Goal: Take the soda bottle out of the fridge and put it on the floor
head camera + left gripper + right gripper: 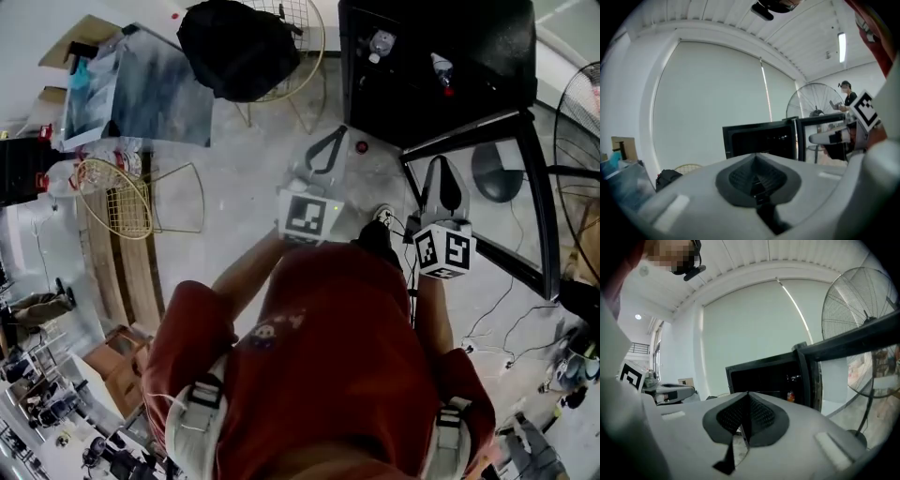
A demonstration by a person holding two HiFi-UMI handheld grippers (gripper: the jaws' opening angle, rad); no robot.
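The black fridge (441, 84) stands open at the top right, its glass door (487, 187) swung out toward me. Inside, a bottle with a red cap (441, 73) and a clear bottle (380, 44) show against the dark interior. The right gripper view shows the fridge (764, 376) ahead, with a small reddish bottle (790, 395) by its door frame. My left gripper (336, 136) is shut and holds nothing, in front of the fridge's left side (759, 138). My right gripper (441, 164) is shut too and holds nothing, beside the open door.
A black bag (239, 47) lies on a wire chair at the back, and a gold wire chair (141, 197) stands to the left. A standing fan (577, 122) and its round base (497, 173) are behind the door. Cables (497, 319) trail on the floor at right.
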